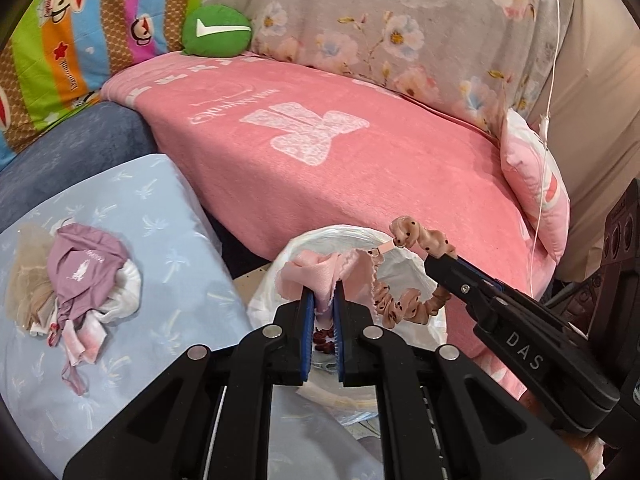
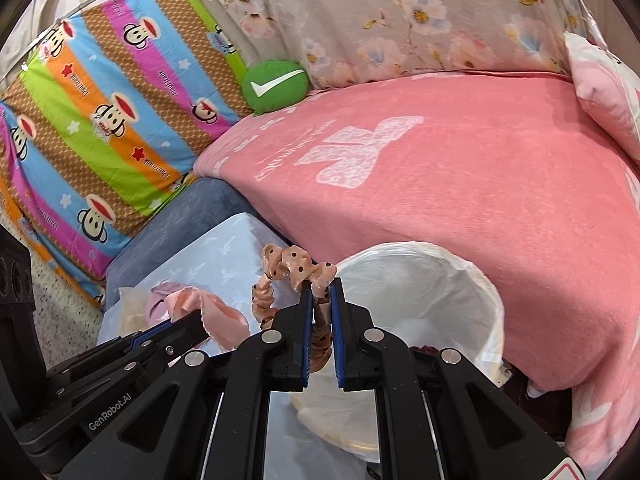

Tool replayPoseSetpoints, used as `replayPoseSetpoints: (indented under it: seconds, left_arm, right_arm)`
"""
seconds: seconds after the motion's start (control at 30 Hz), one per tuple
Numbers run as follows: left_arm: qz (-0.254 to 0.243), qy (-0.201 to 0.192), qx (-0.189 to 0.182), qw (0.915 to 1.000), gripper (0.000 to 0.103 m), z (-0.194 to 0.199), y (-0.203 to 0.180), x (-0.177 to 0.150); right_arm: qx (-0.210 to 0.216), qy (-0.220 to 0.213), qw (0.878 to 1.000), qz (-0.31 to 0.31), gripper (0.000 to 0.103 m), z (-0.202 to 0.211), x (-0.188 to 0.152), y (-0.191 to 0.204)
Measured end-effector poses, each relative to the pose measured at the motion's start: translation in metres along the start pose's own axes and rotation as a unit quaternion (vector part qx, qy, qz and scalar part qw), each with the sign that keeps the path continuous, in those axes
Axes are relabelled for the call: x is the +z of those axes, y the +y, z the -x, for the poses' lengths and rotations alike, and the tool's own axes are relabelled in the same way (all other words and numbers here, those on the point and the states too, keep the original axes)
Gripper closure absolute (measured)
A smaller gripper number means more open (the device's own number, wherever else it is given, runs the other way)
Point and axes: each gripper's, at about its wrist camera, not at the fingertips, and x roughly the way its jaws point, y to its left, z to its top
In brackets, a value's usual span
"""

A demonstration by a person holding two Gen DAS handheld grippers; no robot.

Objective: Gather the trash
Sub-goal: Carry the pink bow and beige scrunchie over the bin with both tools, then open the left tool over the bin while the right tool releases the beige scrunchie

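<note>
Two grippers each carry one piece of soft trash, and both sit at the mouth of the white bag-lined bin (image 1: 400, 264).

From the left wrist view, the left gripper (image 1: 324, 300) is clamped on a pink cloth scrap (image 1: 316, 272), which bunches up and over the blue pads. The bin opening lies directly ahead and below those pads, so the scrap already hangs over the liner rather than beside it. Something dark red shows low between the fingers, probably rubbish already in the bin, though the view is too cramped to be sure. The right gripper (image 1: 438, 258) enters from the right, pinching a dotted scrunchie headband (image 1: 404, 304) whose curved length sags across the far half of the opening, its long axis running roughly side to side. A pile of clothes (image 1: 76, 276) lies well to the left on the pale blue cover (image 1: 172, 208), away from the bin.

From the right wrist view, the right gripper (image 2: 322, 292) is closed on the headband (image 2: 296, 266), the knotted bow standing up above the pads and the band looping down behind them. Here the bin (image 2: 420, 292) lies just to the right and ahead, its rim close to the fingertips. The left gripper (image 2: 200, 326) with its pink scrap (image 2: 216, 312) sits to the left, over the blue cover's edge in this view.

I judge the left load nearer a clean drop; the right needs a small shift toward the bin's middle.
</note>
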Motion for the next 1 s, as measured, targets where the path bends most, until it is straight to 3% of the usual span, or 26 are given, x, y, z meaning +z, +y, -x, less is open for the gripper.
replayPoseSetpoints:
  seconds: [0.43,0.5,0.57,0.63,1.0]
  left_arm:
    - [-0.015,0.023,-0.019,0.9995,0.093,-0.022,-0.026,0.005]
    - [-0.014,0.023,-0.018,0.9995,0.085,-0.024,-0.027,0.005]
    - [-0.013,0.014,-0.013,0.9997,0.060,-0.024,-0.028,0.005]
    - [-0.012,0.003,-0.009,0.9999,0.045,-0.021,-0.029,0.005]
    - [0.004,0.008,0.002,1.0000,0.042,-0.026,-0.018,0.007]
  right_arm:
    - [-0.016,-0.001,1.000,-0.022,0.088,-0.002,-0.001,-0.029]
    - [-0.017,0.001,1.000,-0.023,0.086,-0.002,-0.001,-0.032]
    - [-0.019,0.001,1.000,-0.024,0.084,-0.003,-0.001,-0.034]
    - [-0.022,0.000,0.999,-0.026,0.082,-0.004,-0.003,-0.036]
    - [-0.026,0.003,0.999,-0.029,0.072,-0.008,-0.008,-0.038]
